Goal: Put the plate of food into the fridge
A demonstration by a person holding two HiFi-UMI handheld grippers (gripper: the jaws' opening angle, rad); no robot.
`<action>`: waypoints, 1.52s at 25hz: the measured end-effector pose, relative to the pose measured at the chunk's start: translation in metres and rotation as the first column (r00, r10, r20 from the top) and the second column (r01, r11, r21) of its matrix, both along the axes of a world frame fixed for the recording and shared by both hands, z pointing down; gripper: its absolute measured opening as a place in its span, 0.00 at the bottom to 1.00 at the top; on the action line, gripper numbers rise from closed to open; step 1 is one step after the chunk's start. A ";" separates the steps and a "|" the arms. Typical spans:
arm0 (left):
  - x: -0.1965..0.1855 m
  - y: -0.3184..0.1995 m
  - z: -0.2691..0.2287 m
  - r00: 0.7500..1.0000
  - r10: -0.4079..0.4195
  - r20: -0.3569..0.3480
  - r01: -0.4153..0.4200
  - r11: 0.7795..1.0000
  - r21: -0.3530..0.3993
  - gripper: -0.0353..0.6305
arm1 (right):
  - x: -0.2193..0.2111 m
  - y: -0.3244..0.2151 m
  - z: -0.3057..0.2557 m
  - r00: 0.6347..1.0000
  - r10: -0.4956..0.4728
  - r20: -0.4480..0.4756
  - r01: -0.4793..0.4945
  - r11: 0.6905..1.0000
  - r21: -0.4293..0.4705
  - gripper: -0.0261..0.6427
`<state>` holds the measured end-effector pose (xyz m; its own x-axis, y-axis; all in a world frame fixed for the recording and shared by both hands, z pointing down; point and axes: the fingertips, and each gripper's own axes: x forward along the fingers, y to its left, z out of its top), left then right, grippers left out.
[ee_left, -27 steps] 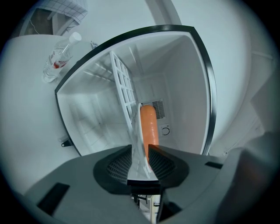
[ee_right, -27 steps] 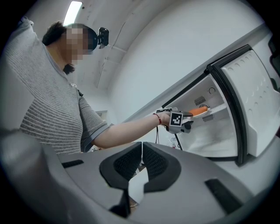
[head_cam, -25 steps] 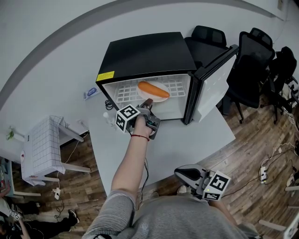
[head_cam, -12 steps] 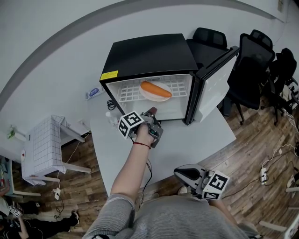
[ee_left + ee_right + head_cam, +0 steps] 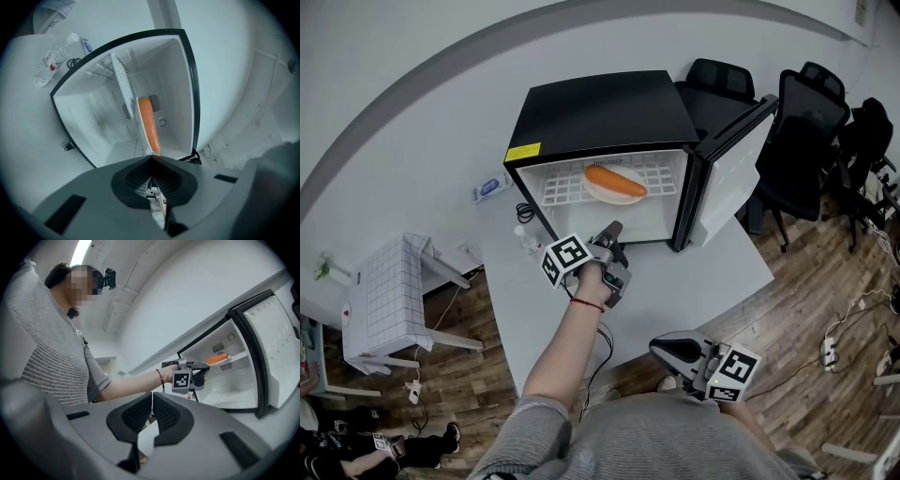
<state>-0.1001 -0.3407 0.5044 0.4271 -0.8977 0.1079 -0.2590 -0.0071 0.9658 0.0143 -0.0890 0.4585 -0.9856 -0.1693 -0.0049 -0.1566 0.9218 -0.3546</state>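
Pale grey worktop point(image 5: 675, 281) carries everything here, with the black fridge point(image 5: 600, 112) standing at its far side. The fridge door point(image 5: 731, 159) is swung wide to your right. Inside, a white wire shelf point(image 5: 553, 187) spans the upper part of the cavity. The white plate point(image 5: 609, 198) sits on that shelf, right of centre, with one long orange piece of food point(image 5: 615, 181) lying across it. So the plate is already in the fridge, and closing the door looks like the step left to do.

Your left hand-held gripper point(image 5: 616, 228) is just outside the opening, below shelf level, pointing in. Its jaws are pressed together and hold nothing. From it the plate lies straight ahead, higher and deeper in, apart from the tips. The food's long axis runs side to side across the opening, crosswise to the line of your reach.

Your right hand-held gripper point(image 5: 656, 346) hangs close to your body at the near edge of the worktop, well apart from the fridge. Its jaws are also together and empty.

Your left hand is much nearer the fridge. The door stands off to the right of the opening, though, so either hand would have to travel to reach its free edge. A small clear bottle point(image 5: 523, 239) stands on the worktop left of the fridge, out of the way.
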 end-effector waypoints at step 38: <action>0.026 0.134 0.030 0.993 0.103 -0.049 -0.104 0.994 -0.013 0.07 | -0.020 0.032 0.007 0.999 0.019 -0.027 -0.018 1.000 0.020 0.06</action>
<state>-0.0737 -0.2066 0.5343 0.5227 -0.8467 0.0991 -0.2111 -0.0160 0.9773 -0.0058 -0.0568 0.4654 -0.9821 -0.1877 0.0182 -0.1831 0.9256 -0.3314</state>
